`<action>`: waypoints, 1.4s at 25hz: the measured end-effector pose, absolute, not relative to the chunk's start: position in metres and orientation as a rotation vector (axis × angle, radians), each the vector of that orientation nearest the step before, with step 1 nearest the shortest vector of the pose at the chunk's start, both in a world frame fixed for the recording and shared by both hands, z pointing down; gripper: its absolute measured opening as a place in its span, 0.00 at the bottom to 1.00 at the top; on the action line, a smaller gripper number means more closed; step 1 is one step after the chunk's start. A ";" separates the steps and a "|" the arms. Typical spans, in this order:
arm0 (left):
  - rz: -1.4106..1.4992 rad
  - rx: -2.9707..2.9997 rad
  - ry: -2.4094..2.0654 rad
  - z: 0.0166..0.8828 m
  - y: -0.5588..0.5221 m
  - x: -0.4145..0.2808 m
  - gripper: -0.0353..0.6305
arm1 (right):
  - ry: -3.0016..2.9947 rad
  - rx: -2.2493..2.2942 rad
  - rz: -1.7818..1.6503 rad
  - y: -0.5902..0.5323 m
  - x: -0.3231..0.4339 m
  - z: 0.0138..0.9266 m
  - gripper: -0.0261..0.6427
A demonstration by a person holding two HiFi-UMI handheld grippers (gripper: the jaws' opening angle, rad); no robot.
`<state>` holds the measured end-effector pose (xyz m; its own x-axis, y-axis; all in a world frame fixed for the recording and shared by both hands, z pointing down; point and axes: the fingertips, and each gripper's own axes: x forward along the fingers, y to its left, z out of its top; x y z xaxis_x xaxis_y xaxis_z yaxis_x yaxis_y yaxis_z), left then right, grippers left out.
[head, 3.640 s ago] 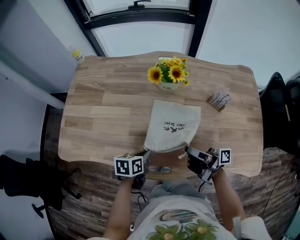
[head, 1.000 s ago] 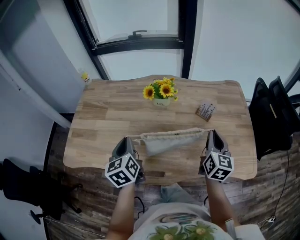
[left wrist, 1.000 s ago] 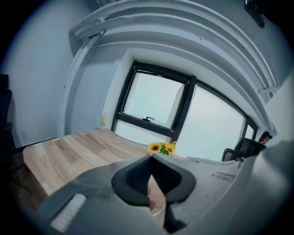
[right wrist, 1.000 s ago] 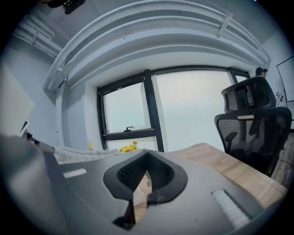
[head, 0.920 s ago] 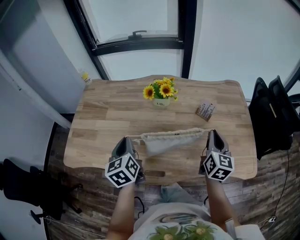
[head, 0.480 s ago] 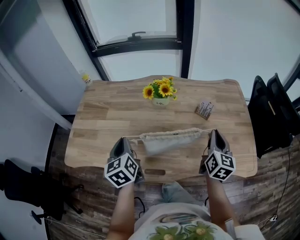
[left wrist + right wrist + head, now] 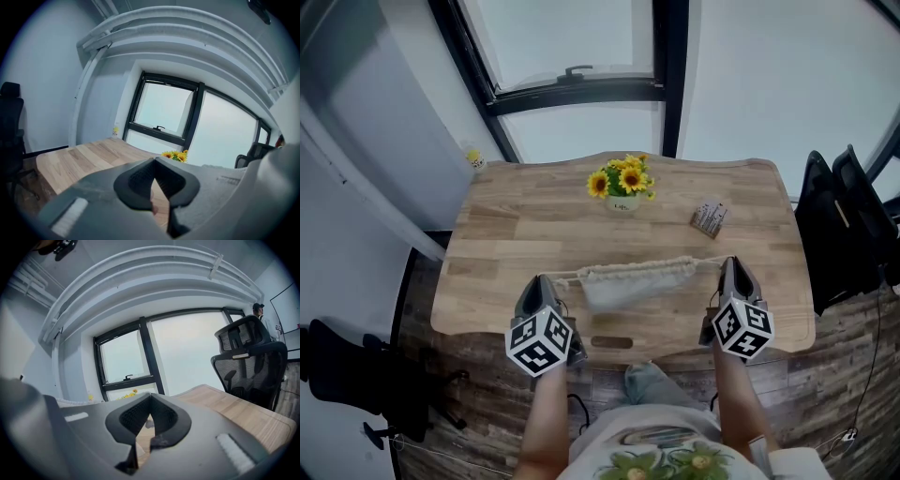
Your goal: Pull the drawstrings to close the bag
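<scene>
Cream cloth bag (image 7: 630, 282) stretched left–right over the near edge of the wooden tabletop (image 7: 525, 220), between left hand-held gripper (image 7: 543, 284) and right hand-held gripper (image 7: 729, 267), each clenched on a drawstring (image 7: 566, 277).

Place: an office, by the look of it, a meeting-room corner.
Chairs: there's a black mesh swivel chair (image 7: 251, 366) off the right end of the tabletop (image 7: 516, 234), and another black chair (image 7: 9, 122) out on the left.
Tabletop: light wood planks with a wavy edge.
Window: big panes in black frames (image 7: 572, 89) right behind it, with a handle on the sash.
Walls: plain and pale, nothing homely.
Ceiling: white rails (image 7: 140, 268) curving overhead.
Floor: dark wood planks (image 7: 469, 412).
Decor: one small pot of sunflowers (image 7: 622, 181).
</scene>
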<state>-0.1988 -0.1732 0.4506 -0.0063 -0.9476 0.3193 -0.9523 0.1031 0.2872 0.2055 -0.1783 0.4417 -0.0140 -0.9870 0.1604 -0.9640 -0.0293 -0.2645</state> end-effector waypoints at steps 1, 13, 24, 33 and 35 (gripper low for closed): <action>0.009 1.848 -1.963 0.451 -0.172 -0.200 0.06 | 2.130 -2.151 -0.467 -0.178 0.206 0.441 0.04; -0.006 1.856 -1.962 0.448 -0.166 -0.200 0.06 | 2.085 -2.154 -0.460 -0.171 0.221 0.435 0.04; -0.007 1.836 -1.978 0.449 -0.158 -0.204 0.06 | 2.076 -2.139 -0.494 -0.168 0.231 0.437 0.04; -0.011 1.836 -1.978 0.447 -0.159 -0.210 0.06 | 2.065 -2.149 -0.488 -0.166 0.231 0.433 0.04; -0.013 1.837 -1.974 0.445 -0.161 -0.214 0.06 | 2.053 -2.151 -0.498 -0.166 0.229 0.432 0.04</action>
